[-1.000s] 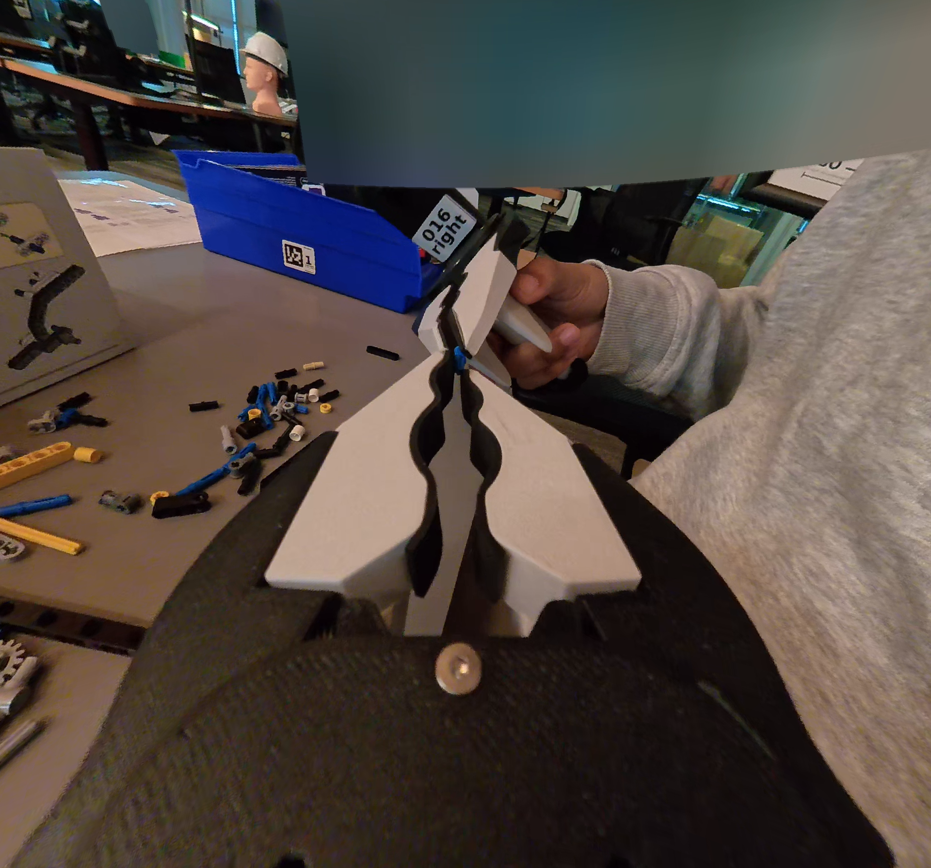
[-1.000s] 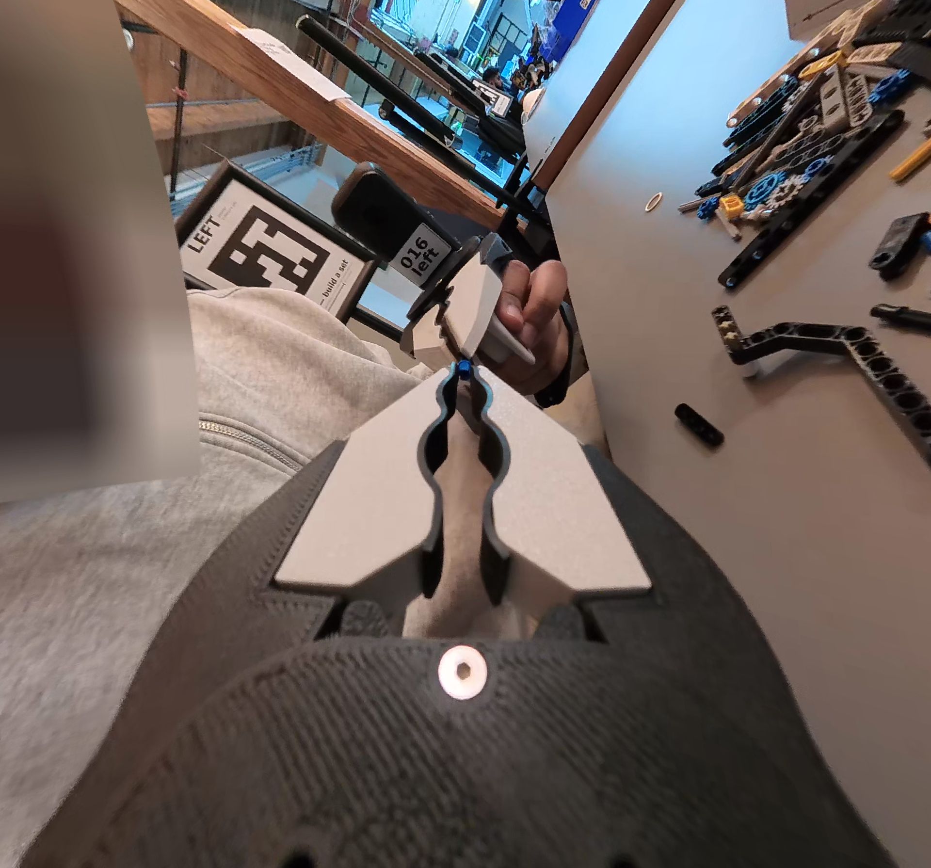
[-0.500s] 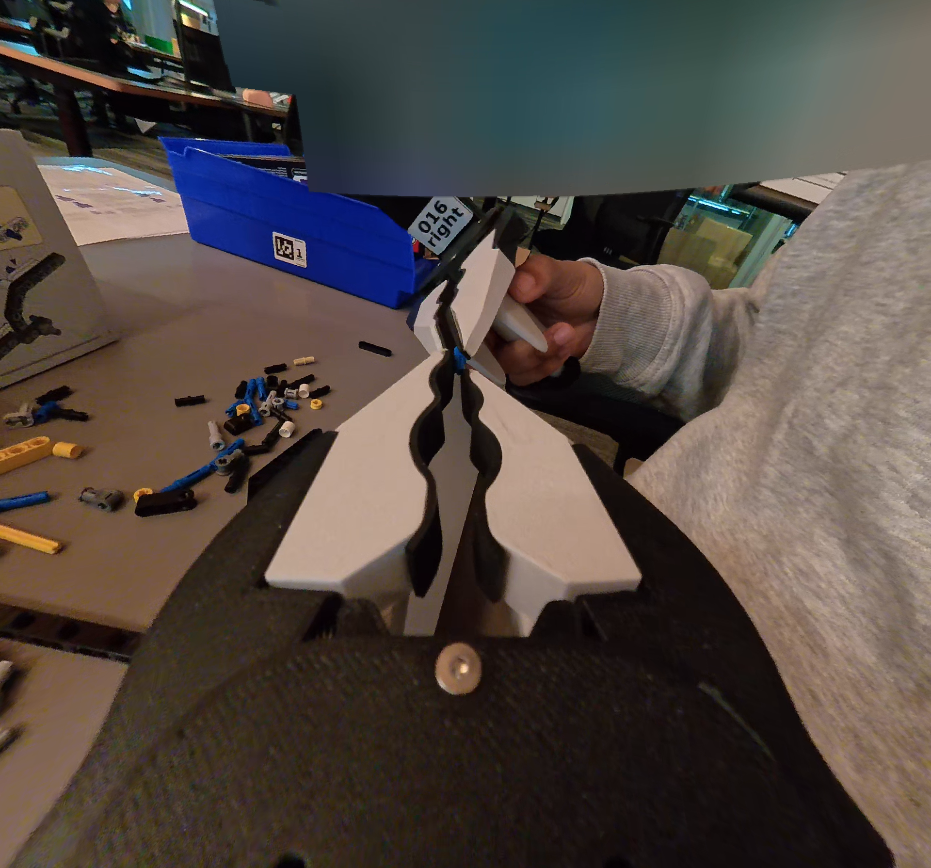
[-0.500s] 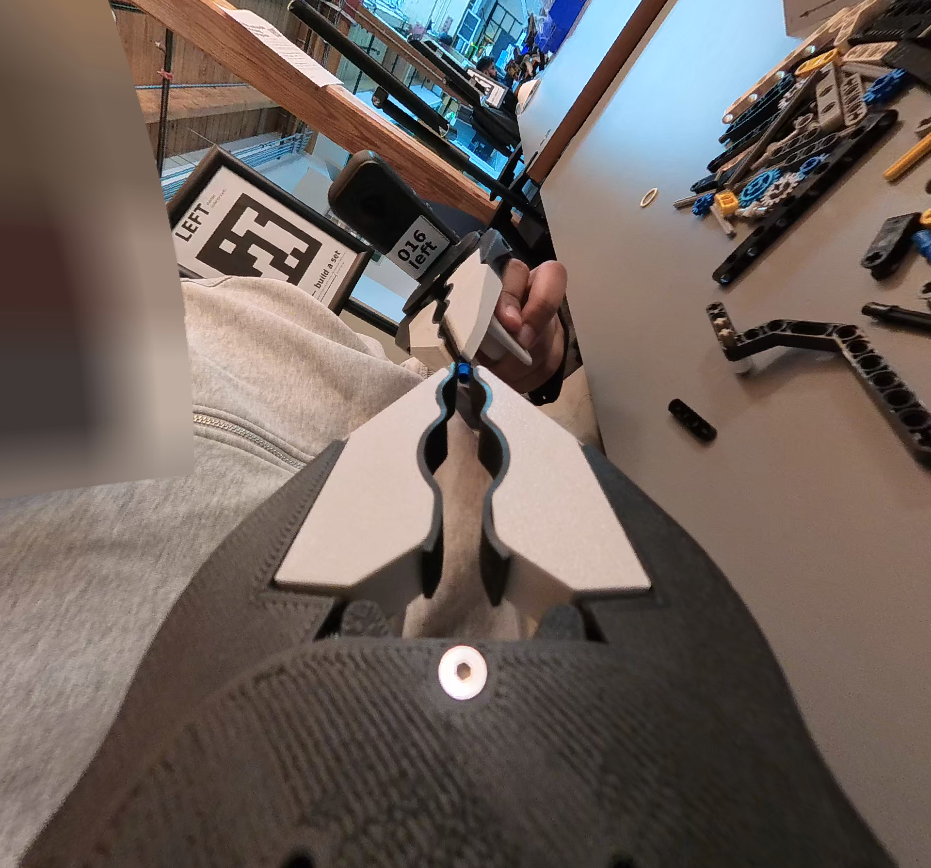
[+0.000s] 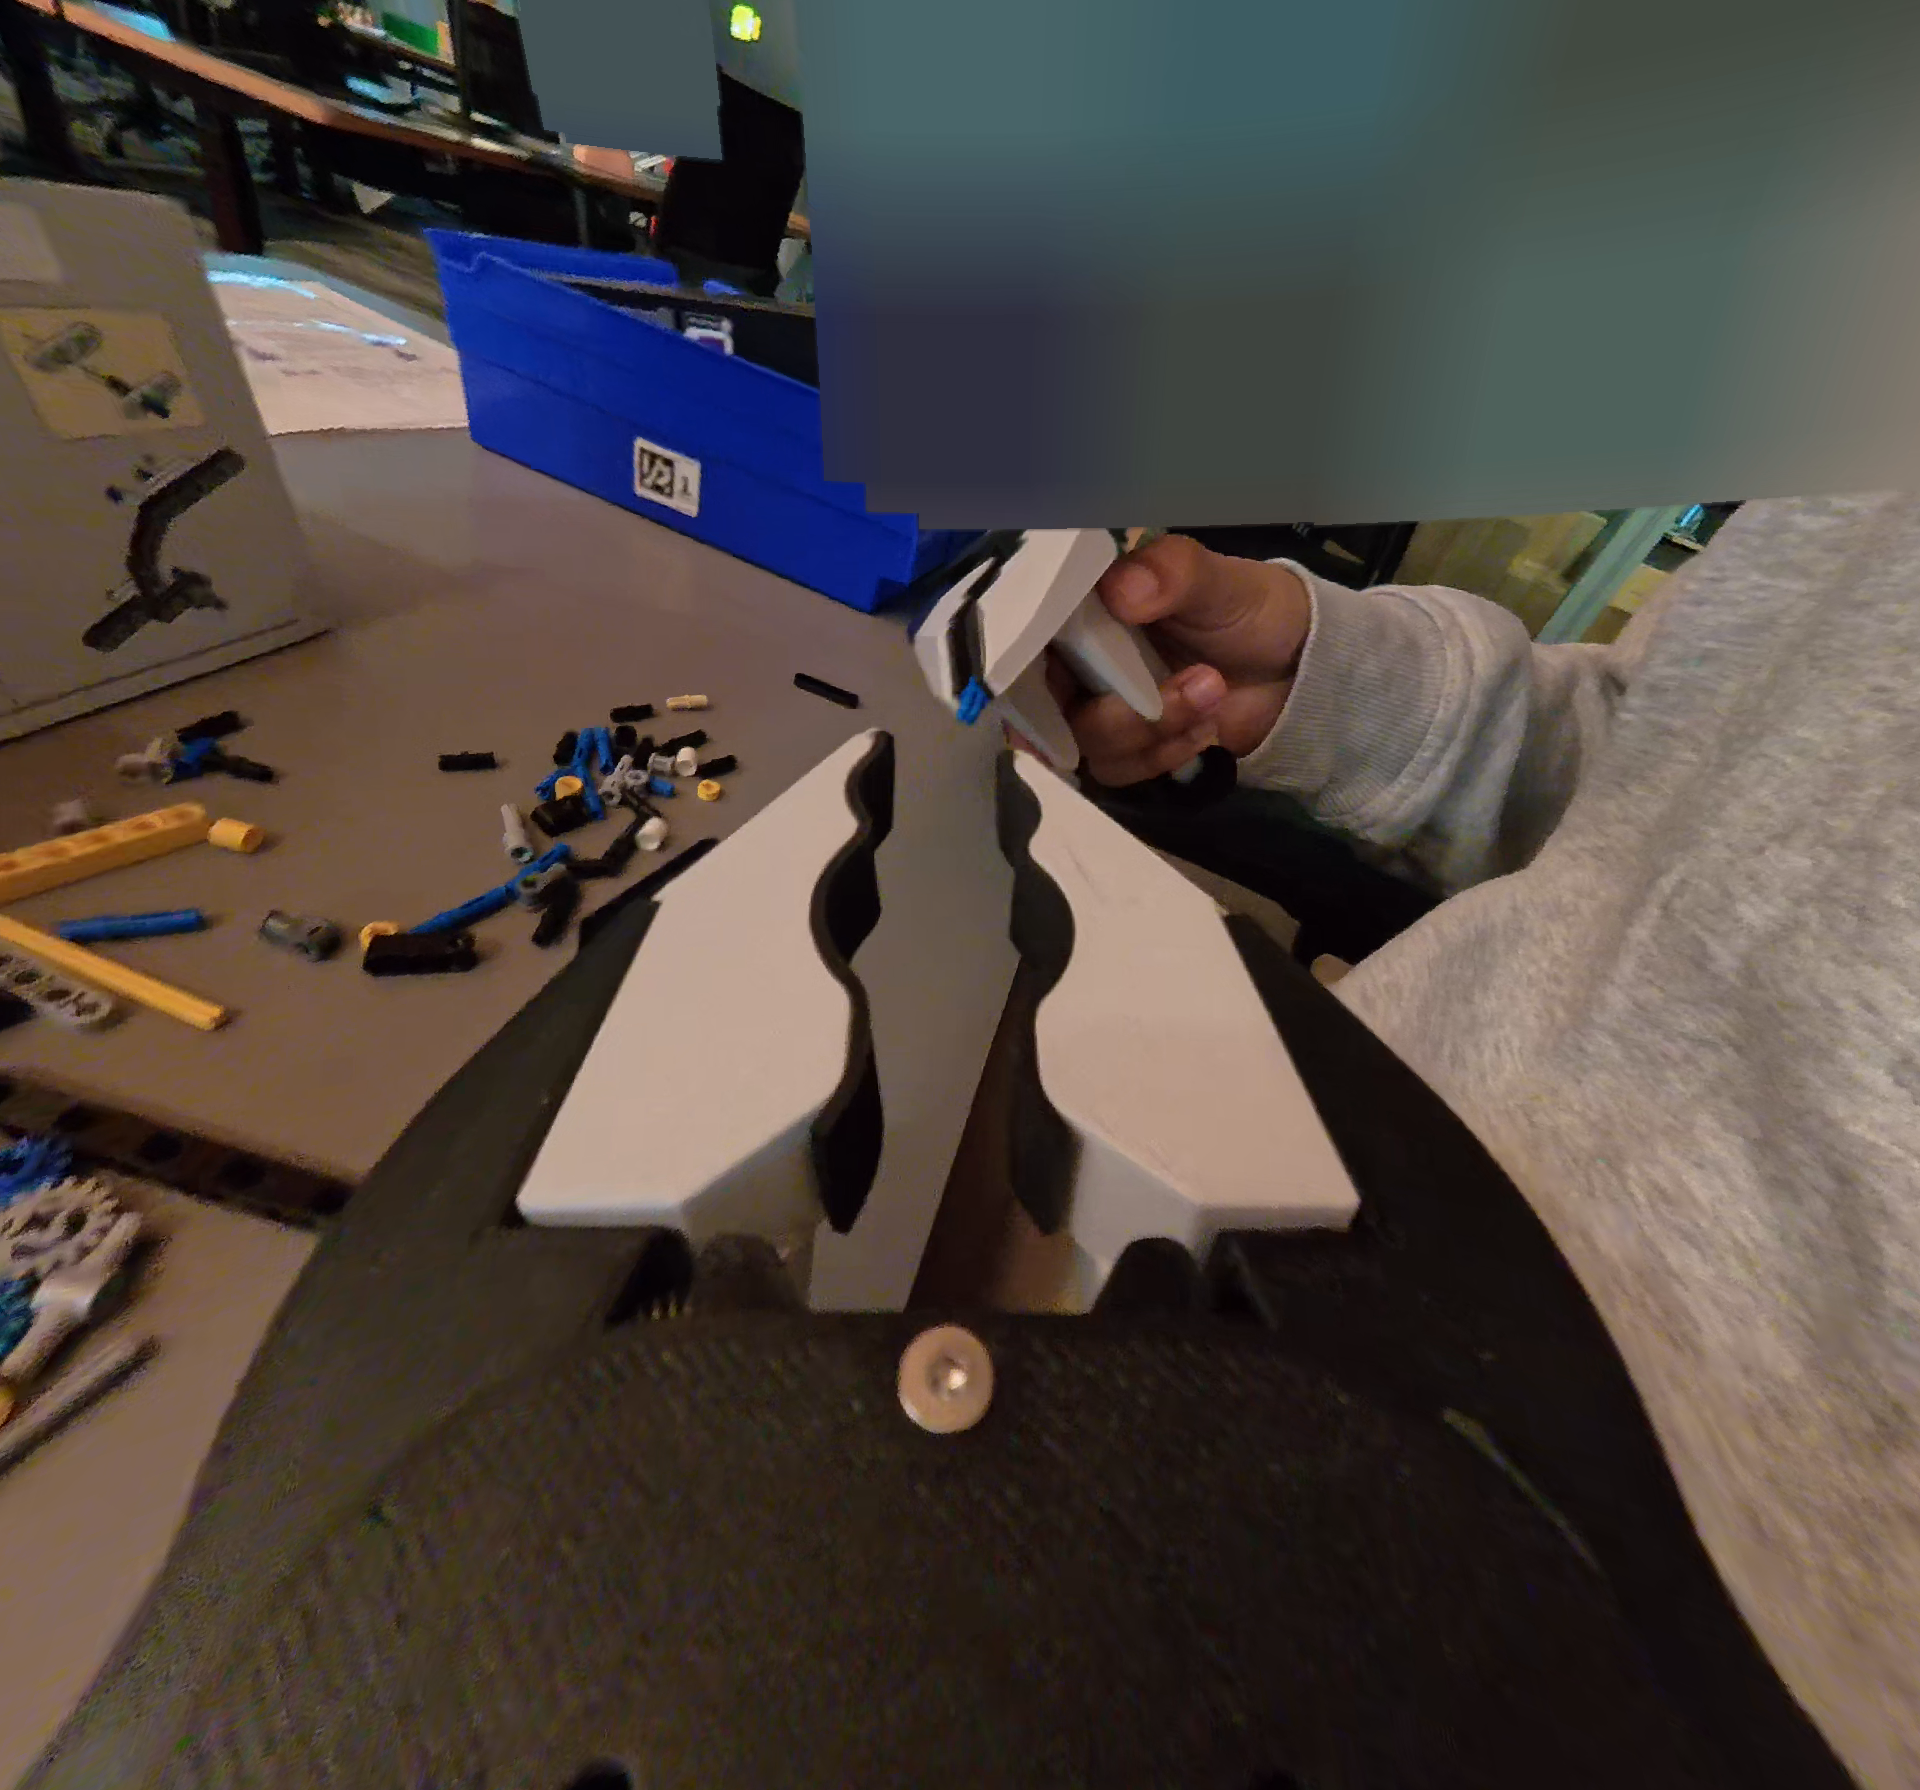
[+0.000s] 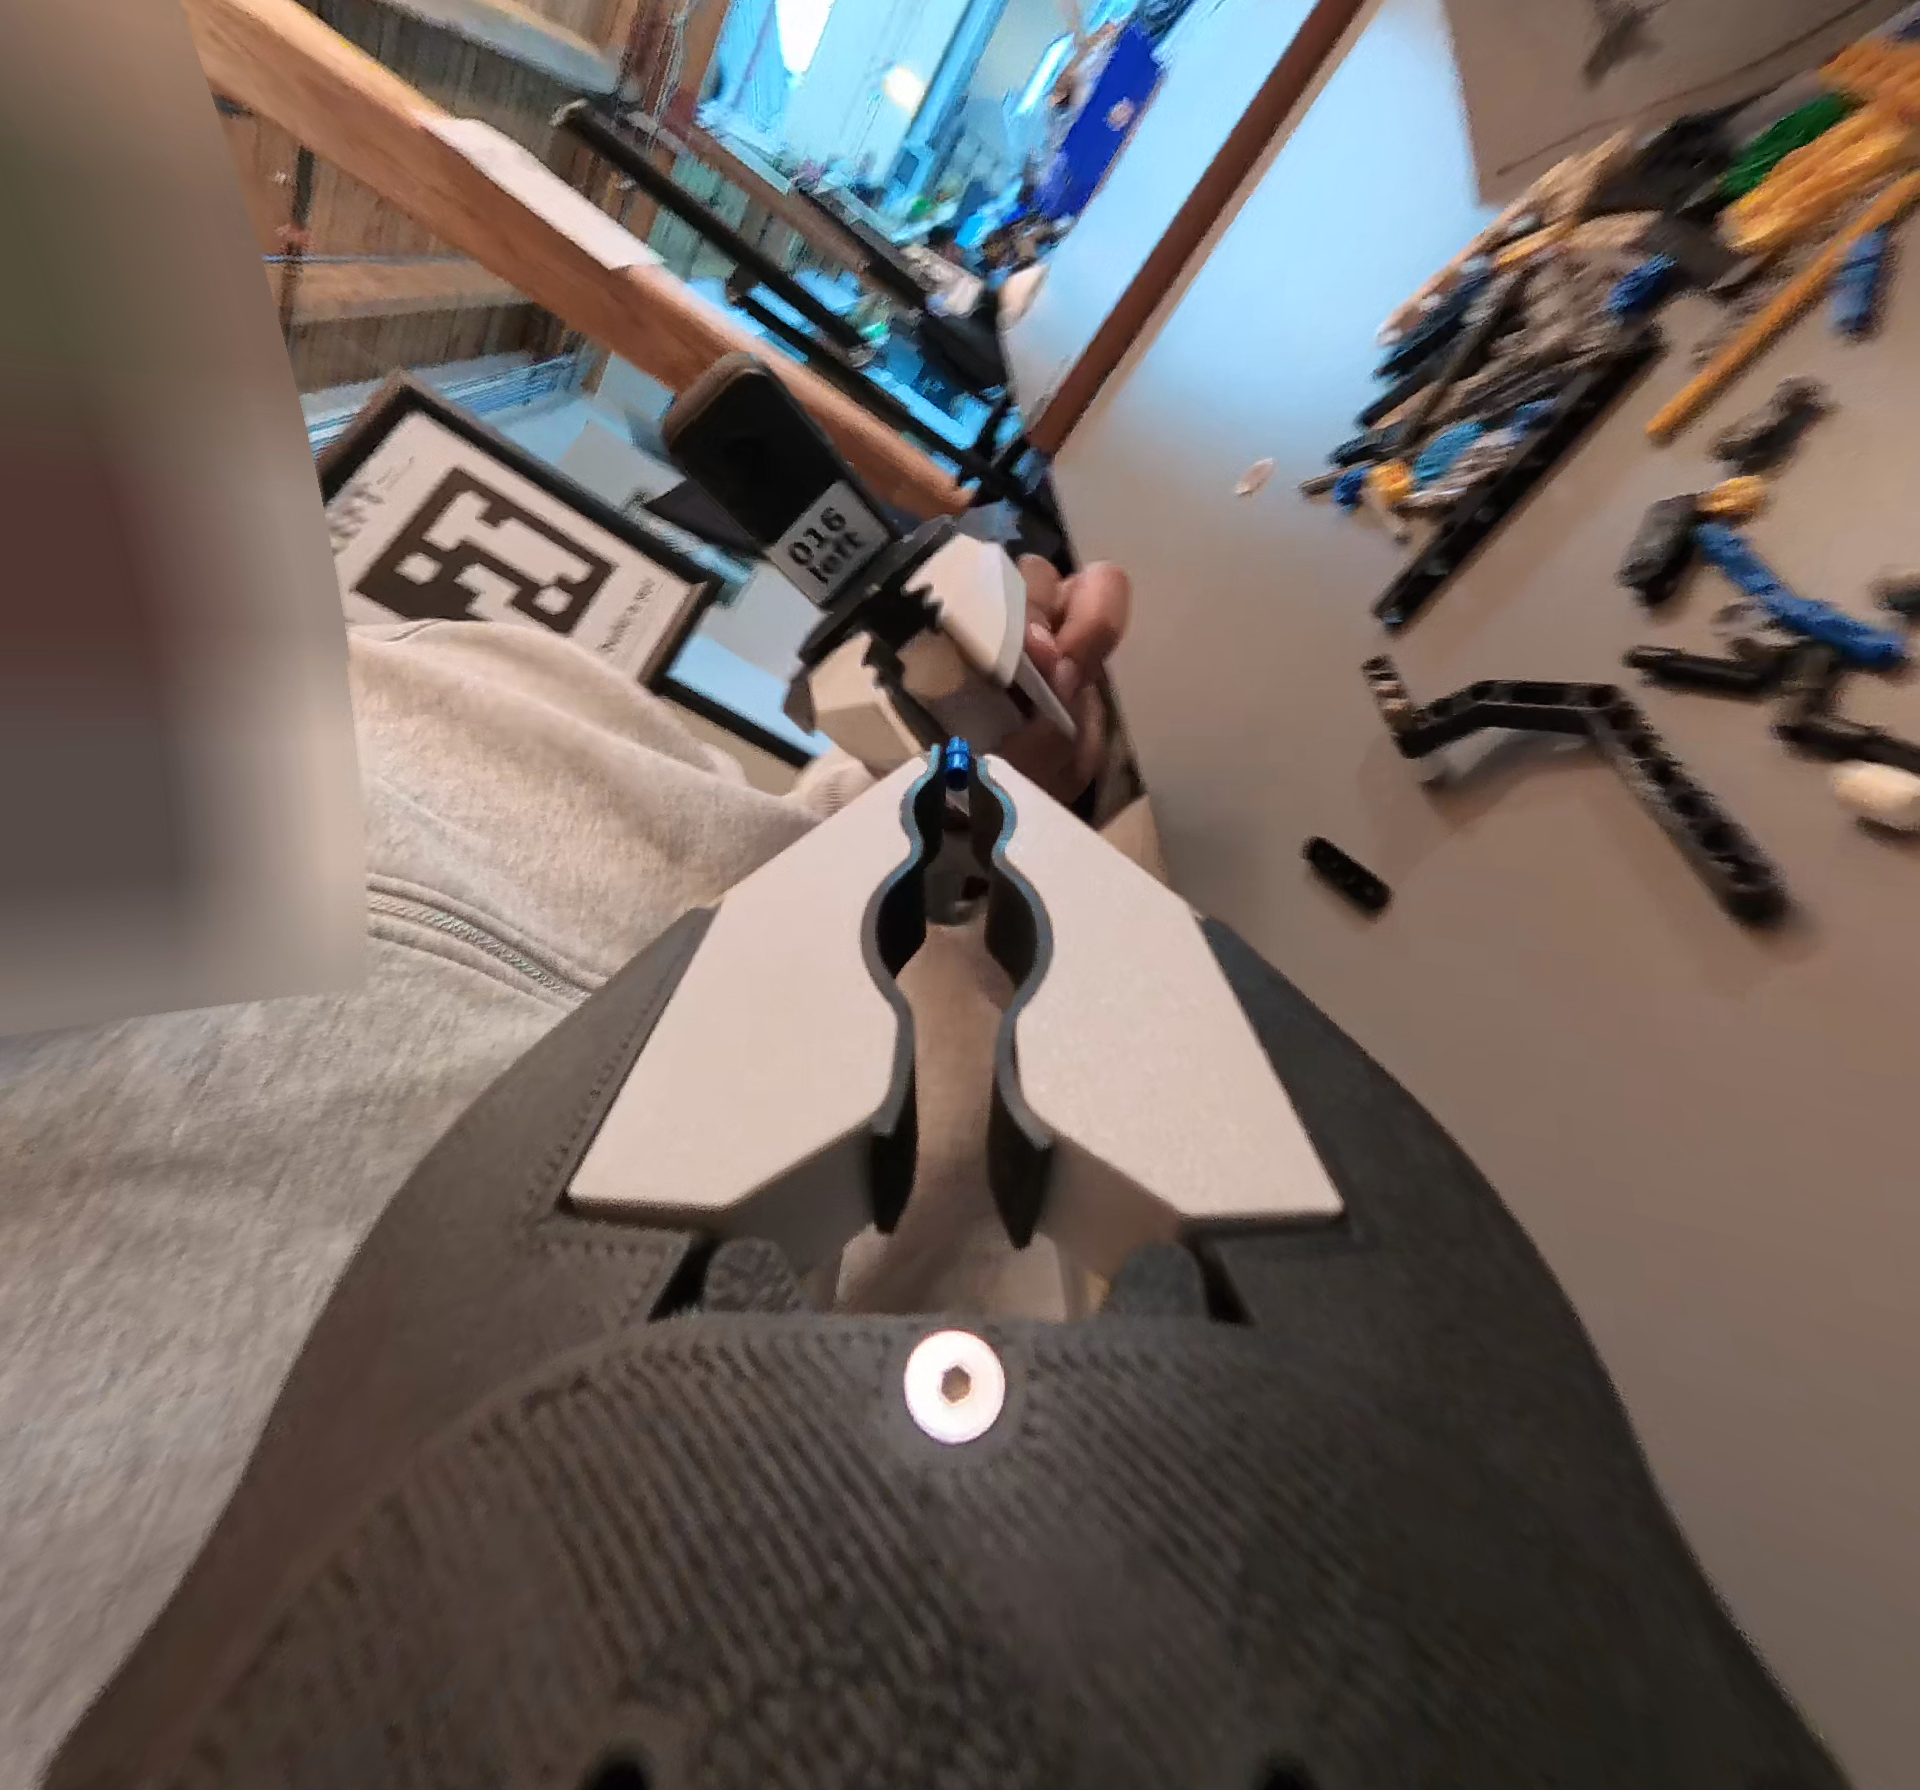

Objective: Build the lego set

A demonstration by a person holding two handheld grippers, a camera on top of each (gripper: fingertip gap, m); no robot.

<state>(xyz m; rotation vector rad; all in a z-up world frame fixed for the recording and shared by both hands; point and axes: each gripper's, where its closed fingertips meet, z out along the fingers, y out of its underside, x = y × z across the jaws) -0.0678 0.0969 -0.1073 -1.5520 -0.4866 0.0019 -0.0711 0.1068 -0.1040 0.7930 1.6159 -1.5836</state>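
Note:
My right gripper (image 6: 954, 786) is shut on a small blue pin (image 6: 954, 766) that sticks out of its fingertips. In the left wrist view the right gripper (image 5: 979, 693) is held in a hand just above the table edge, with the blue pin (image 5: 971, 699) at its tip. My left gripper (image 5: 945, 753) is open and empty, a short way below and in front of the pin. It also shows in the right wrist view (image 6: 914, 670), jaws apart, just beyond the pin.
Several loose small pieces (image 5: 613, 784) lie on the grey table (image 5: 499, 618), with a yellow beam (image 5: 94, 847), a blue bin (image 5: 644, 431) and an instruction stand (image 5: 135, 473). A black bent beam (image 6: 1558, 732) and black pin (image 6: 1345, 873) lie right. A grey-sleeved torso is close.
My left gripper has opened and let go of the blue pin, and has drawn back from the right gripper. The right gripper keeps the pin.

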